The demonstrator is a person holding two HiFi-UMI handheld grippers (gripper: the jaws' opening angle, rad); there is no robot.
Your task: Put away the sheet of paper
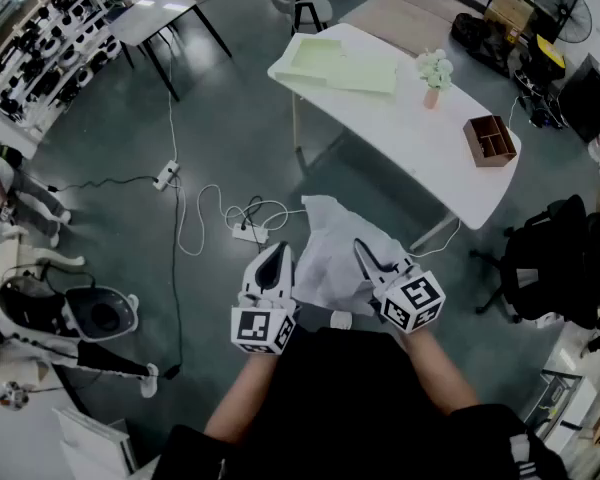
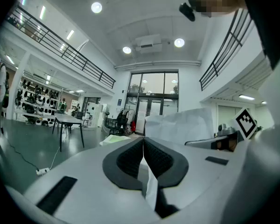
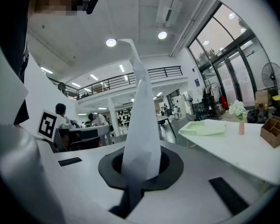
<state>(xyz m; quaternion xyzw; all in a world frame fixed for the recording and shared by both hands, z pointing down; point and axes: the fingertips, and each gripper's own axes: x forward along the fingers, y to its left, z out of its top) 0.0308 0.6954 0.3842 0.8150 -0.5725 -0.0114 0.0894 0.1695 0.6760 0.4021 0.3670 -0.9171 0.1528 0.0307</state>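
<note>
- The left claw (image 2: 143, 158) is pinching fully closed on a thin edge of the sheet of paper (image 1: 332, 253), with a white strip running down between its pads.
- The right claw (image 3: 139, 171) is clamping shut too, gripping another part of the same sheet, which is rising from its jaws in a tall crumpled cone.
- Between the two claws the sheet is hanging in mid-air, wrinkled and bowing forward, touching no tabletop.
- Well ahead of both claws, the white tabletop (image 1: 420, 158) is carrying a pale green tray (image 1: 342, 65), a flower vase (image 1: 433, 73) and a wooden organiser (image 1: 490, 140).
- By my reading, the carrying step is in hand: the sheet is lifted but not yet put away.
- The next move is calling for both claws to travel forward together at even spacing so the paper is not tearing. They would then lower it over its spot, probably the green tray, though that is a guess.
</note>
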